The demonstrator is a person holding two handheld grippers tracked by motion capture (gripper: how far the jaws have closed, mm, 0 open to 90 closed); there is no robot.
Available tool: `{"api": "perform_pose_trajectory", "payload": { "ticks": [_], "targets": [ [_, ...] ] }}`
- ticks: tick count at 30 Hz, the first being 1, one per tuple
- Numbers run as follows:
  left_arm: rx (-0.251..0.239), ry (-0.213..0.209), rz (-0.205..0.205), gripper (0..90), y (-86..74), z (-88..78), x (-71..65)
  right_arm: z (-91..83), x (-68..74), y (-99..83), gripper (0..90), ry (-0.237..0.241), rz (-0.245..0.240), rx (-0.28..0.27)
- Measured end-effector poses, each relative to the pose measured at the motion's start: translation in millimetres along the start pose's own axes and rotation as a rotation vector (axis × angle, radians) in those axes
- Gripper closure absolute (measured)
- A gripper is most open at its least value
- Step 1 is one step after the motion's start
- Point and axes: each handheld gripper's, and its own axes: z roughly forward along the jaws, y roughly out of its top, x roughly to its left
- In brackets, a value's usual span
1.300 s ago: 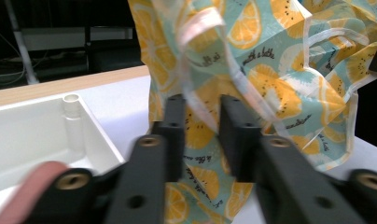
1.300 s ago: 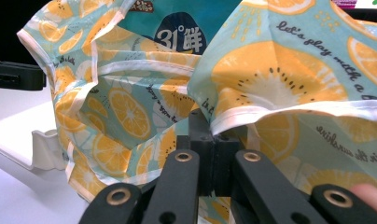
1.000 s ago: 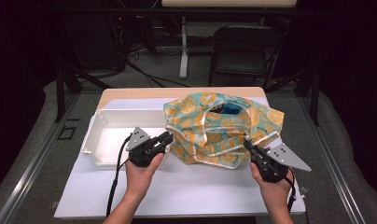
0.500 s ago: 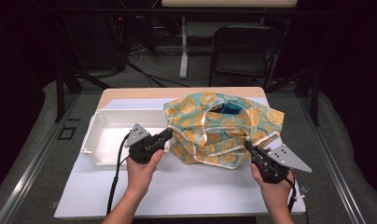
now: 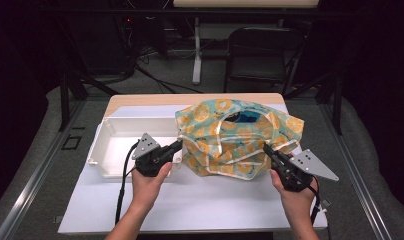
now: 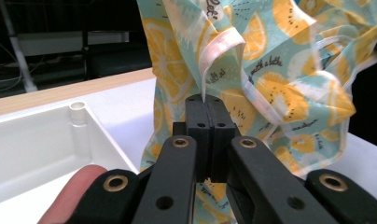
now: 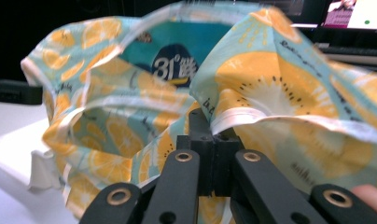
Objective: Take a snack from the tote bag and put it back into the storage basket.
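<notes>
A light blue garment (image 5: 235, 135) printed with orange slices lies bunched up on the white table (image 5: 200, 200). My left gripper (image 5: 179, 144) reaches its left edge from the left. Its jaws stand together on a white hem strip (image 6: 210, 60) of the garment (image 6: 270, 70), which rises from the tips of the left gripper (image 6: 203, 100). My right gripper (image 5: 266, 148) meets the cloth's near right edge. There the right gripper (image 7: 210, 123) is shut, with the garment's white-edged fold (image 7: 270, 93) draped over its tips. The neck opening shows a dark label (image 7: 175, 65).
An open white plastic bin (image 5: 115, 145) stands on the table left of the garment, just behind my left hand; its inner wall (image 6: 37, 140) is close beside the left jaws. A black chair (image 5: 262, 55) and table legs stand beyond the far edge.
</notes>
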Motion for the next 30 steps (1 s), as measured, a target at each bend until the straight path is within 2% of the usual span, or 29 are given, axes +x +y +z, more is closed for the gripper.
{"api": "perform_pose_trajectory", "payload": {
  "ticks": [5,9,10,11,13,14,16,19,24,27,30],
  "targets": [
    [0.027,-0.002,-0.005,90.0,-5.7,3.6,1.4,0.5,-11.7,13.9,90.0,-0.02,0.034,-0.031],
    [0.043,0.013,-0.004,90.0,-8.7,4.5,3.7,5.5,-22.9,29.4,90.0,-0.04,0.02,-0.043],
    [0.033,0.009,-0.014,90.0,-8.5,3.6,4.8,6.5,-24.7,32.2,90.0,-0.041,0.019,-0.04],
    [0.025,0.001,-0.021,86.1,-7.8,3.1,5.6,8.4,-27.1,35.3,90.0,-0.042,0.018,-0.04],
    [0.003,-0.009,-0.026,71.8,-4.0,1.2,5.3,12.6,-30.9,39.6,90.0,-0.04,0.017,-0.032],
    [0.002,-0.002,-0.012,66.7,-1.1,-0.6,3.5,14.2,-31.6,41.0,90.0,-0.041,0.019,-0.027],
    [-0.003,0.047,0.024,55.7,3.9,-3.1,-1.3,16.0,-33.7,42.8,90.0,-0.039,0.015,-0.028],
    [-0.033,0.061,0.046,47.1,12.6,-8.1,-7.9,15.7,-33.6,43.9,90.0,-0.031,0.022,-0.036],
    [-0.038,0.076,0.055,42.7,20.5,-8.1,-13.0,15.6,-30.3,42.6,90.0,-0.018,0.009,-0.032],
    [-0.04,0.102,0.078,41.2,22.9,-6.6,-17.9,14.5,-28.9,41.9,90.0,-0.018,0.002,-0.029],
    [-0.034,0.101,0.078,41.2,24.9,-2.8,-19.4,13.9,-28.9,40.7,90.0,-0.016,-0.005,-0.021]
  ]
}}
